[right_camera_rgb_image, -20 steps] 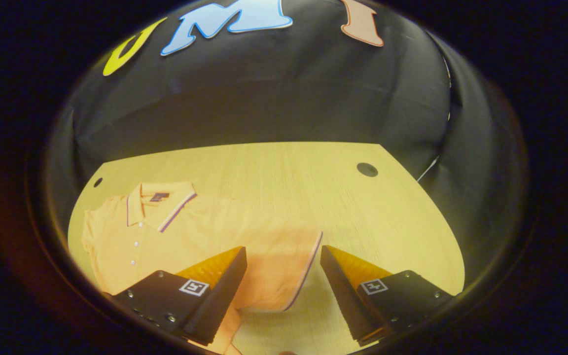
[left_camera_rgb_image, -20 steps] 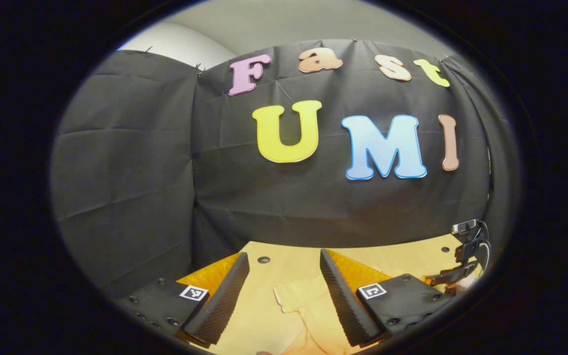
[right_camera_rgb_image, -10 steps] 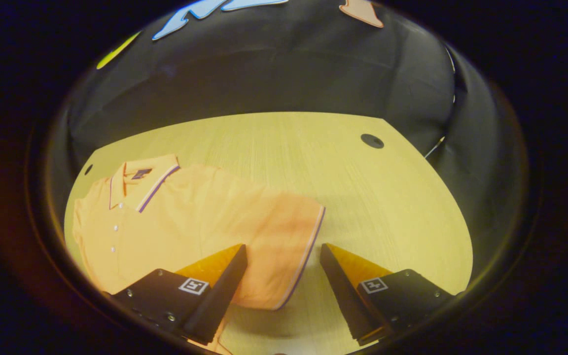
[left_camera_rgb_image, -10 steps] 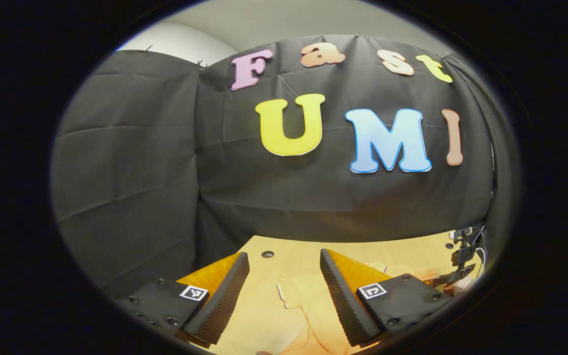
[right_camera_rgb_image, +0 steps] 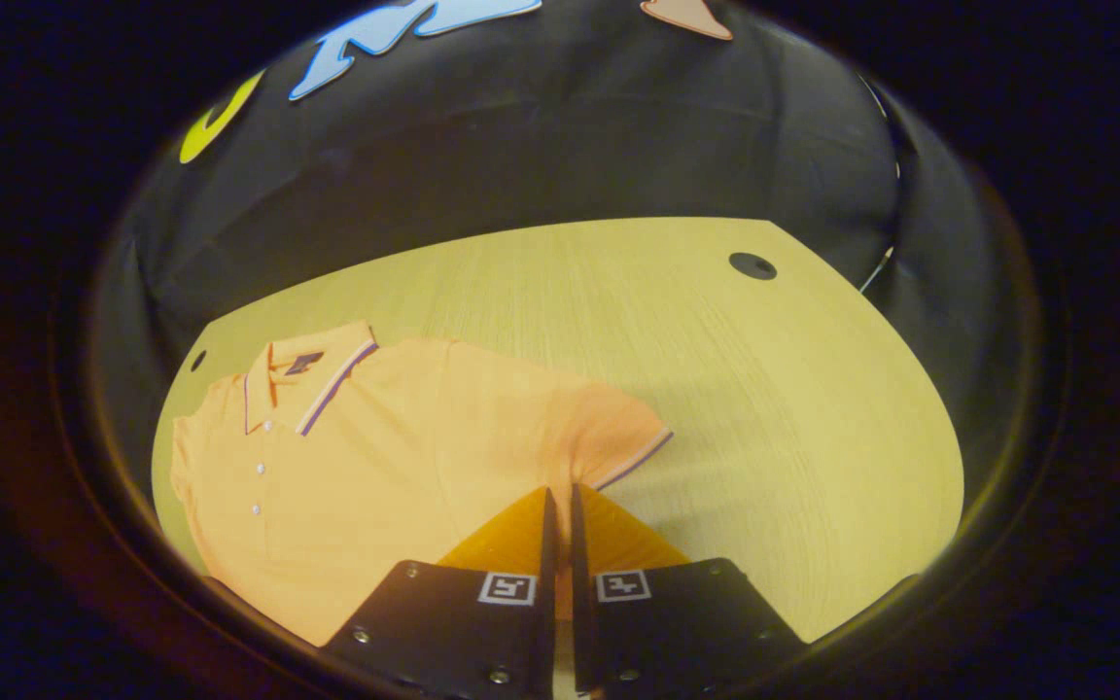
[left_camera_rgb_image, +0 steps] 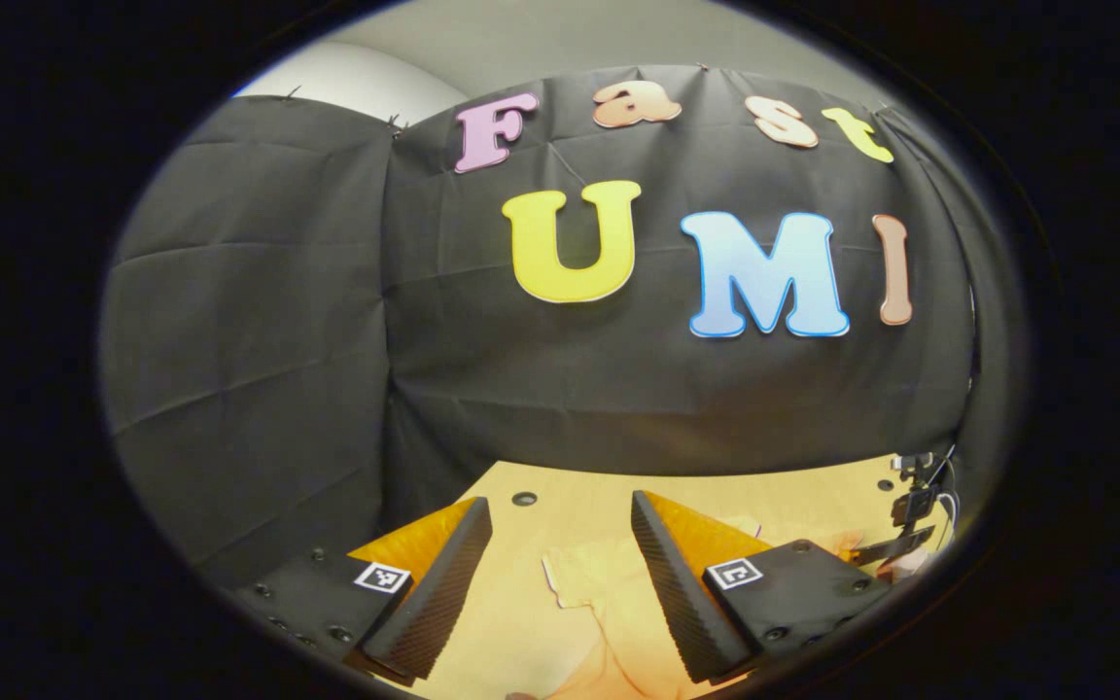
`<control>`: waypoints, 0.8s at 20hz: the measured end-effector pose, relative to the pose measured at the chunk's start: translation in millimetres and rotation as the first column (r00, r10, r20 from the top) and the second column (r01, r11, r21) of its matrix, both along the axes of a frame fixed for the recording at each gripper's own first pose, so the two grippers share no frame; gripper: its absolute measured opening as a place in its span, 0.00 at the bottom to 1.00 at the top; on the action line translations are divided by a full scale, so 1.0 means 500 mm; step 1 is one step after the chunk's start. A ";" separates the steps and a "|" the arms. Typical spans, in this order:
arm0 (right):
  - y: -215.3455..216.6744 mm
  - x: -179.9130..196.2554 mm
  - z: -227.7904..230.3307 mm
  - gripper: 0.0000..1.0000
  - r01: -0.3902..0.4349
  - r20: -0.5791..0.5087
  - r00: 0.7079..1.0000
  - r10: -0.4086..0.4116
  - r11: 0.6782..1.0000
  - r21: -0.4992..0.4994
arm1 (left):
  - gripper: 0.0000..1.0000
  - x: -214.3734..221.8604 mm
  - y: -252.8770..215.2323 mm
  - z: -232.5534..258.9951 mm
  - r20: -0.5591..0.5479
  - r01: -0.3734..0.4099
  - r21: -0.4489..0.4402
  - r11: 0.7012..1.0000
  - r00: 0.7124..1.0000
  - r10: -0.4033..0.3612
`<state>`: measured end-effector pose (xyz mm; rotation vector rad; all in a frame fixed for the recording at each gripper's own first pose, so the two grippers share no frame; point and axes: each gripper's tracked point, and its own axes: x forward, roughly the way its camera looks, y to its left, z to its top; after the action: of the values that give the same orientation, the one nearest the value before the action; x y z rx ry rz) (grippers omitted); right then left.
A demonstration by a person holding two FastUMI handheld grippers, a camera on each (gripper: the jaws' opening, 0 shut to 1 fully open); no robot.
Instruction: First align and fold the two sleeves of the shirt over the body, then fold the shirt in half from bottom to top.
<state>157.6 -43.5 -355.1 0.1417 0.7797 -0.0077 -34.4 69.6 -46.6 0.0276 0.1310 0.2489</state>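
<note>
Orange shirt (right_camera_rgb_image: 395, 467) on wooden table (right_camera_rgb_image: 764, 408)

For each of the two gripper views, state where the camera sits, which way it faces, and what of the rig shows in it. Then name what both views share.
Left gripper view: rides on the left gripper, held low and near level, facing the booth wall; its own fingers stand apart over the shirt.
Right gripper view: rides on the right gripper, tilted down at the table; its fingers are closed on the shirt's sleeve.
Shared: the orange shirt, the wooden table and the black wall.
</note>
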 end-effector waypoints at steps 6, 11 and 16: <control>0.045 0.019 0.060 0.08 -0.060 0.059 0.996 0.067 0.991 -0.117 | 0.94 -0.007 0.013 0.004 0.003 -0.005 0.009 1.000 1.000 0.005; 0.154 0.041 0.142 0.08 -0.174 0.152 0.968 0.199 0.971 -0.163 | 0.94 -0.019 0.037 0.001 0.002 -0.027 0.003 1.000 1.000 0.027; 0.280 0.041 0.161 0.08 -0.305 0.165 0.928 0.334 0.935 -0.180 | 0.94 -0.054 0.080 -0.005 0.000 -0.074 0.002 0.997 0.997 0.074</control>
<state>178.1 96.7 -274.7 -0.1299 0.5978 0.2543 -61.4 109.8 -49.0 0.0244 0.1317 0.3233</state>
